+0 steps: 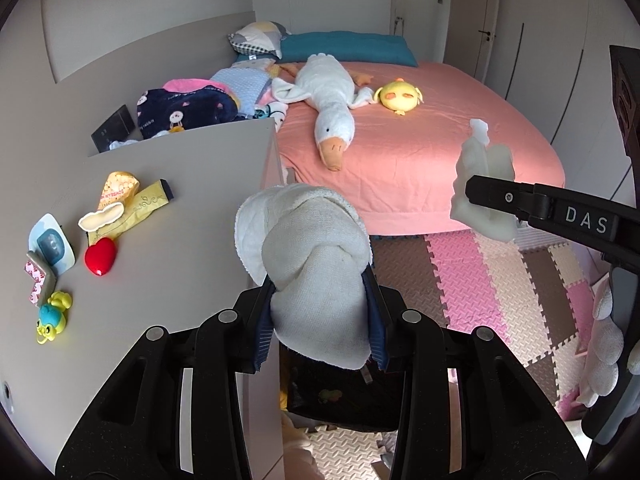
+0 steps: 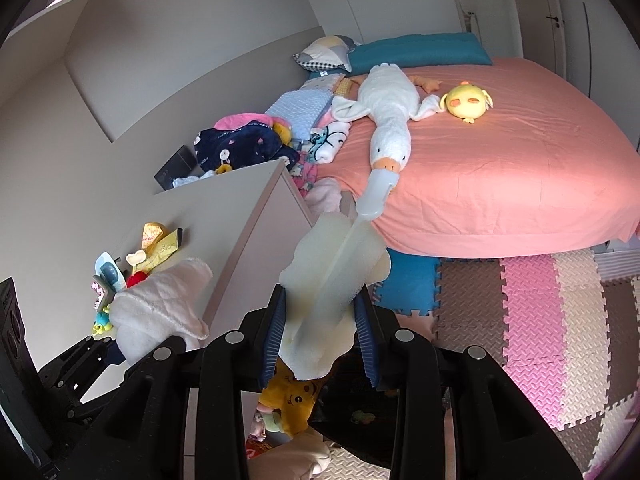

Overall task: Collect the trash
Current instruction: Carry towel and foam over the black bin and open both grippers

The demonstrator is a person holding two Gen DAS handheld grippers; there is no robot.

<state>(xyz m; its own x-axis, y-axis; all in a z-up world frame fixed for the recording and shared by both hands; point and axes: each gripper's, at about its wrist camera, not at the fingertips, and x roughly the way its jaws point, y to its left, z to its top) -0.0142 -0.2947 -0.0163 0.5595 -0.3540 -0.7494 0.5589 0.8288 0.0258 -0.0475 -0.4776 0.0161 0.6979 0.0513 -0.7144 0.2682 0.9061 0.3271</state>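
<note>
Left hand-held gripper (image 1: 320, 320) clamps knotted waffle-weave cloth (image 1: 308, 248); right hand-held gripper (image 2: 320, 320) grips spongy brush (image 2: 332, 280).

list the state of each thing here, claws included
left claw: shut on white cloth
right claw: shut on sponge brush
yellow wrappers: crumpled, lying on cabinet top
red heart: resting on cabinet top
goose plush: lying flat on bed
door: closed

Grey cabinet top (image 1: 168, 240) with yellow wrappers (image 1: 132, 204), red heart (image 1: 100, 256), pink bed (image 1: 460, 152) with plush goose (image 1: 328, 96)
</note>
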